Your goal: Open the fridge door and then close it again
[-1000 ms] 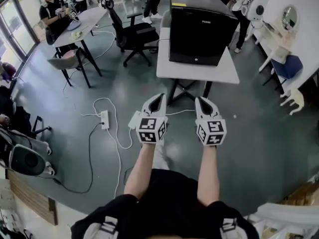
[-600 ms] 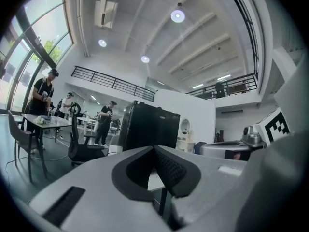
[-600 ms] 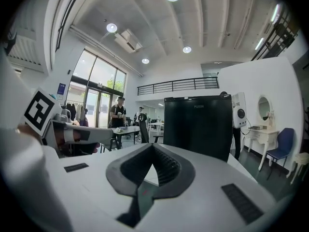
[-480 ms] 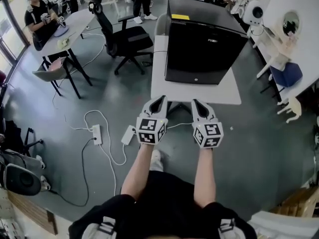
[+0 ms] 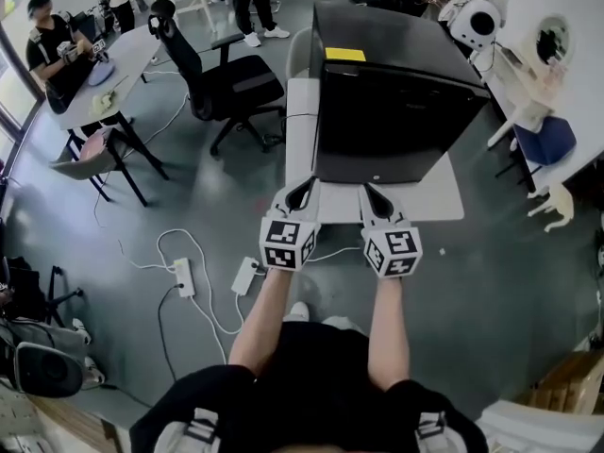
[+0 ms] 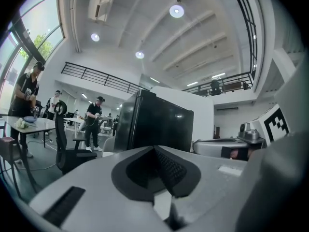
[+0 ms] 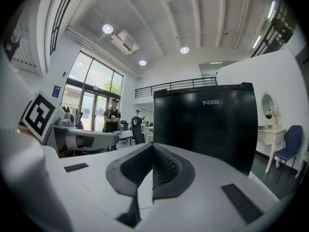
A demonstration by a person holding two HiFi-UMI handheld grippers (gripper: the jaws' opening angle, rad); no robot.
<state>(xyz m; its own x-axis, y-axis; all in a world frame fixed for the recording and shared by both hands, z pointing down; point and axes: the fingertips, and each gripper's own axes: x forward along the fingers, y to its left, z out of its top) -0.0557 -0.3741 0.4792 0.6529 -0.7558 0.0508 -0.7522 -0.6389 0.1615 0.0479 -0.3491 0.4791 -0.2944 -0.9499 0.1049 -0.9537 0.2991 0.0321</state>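
Observation:
A small black fridge (image 5: 387, 92) stands on a white table (image 5: 444, 201), its door closed and facing me. The same fridge (image 7: 205, 124) fills the middle of the right gripper view and the fridge (image 6: 152, 124) shows behind the jaws in the left gripper view. My left gripper (image 5: 304, 192) and right gripper (image 5: 368, 194) are held side by side just short of the table's near edge, both shut with nothing between the jaws. Neither touches the fridge.
A black office chair (image 5: 222, 83) stands left of the table. A power strip (image 5: 184, 276) and white cables lie on the floor at lower left. People sit and stand at a table (image 5: 123, 59) at far left. White furniture and a blue chair (image 5: 545, 142) stand at right.
Both grippers and I have moved forward toward the fridge table; the fridge now looks larger and nearer. The jaws stayed shut.

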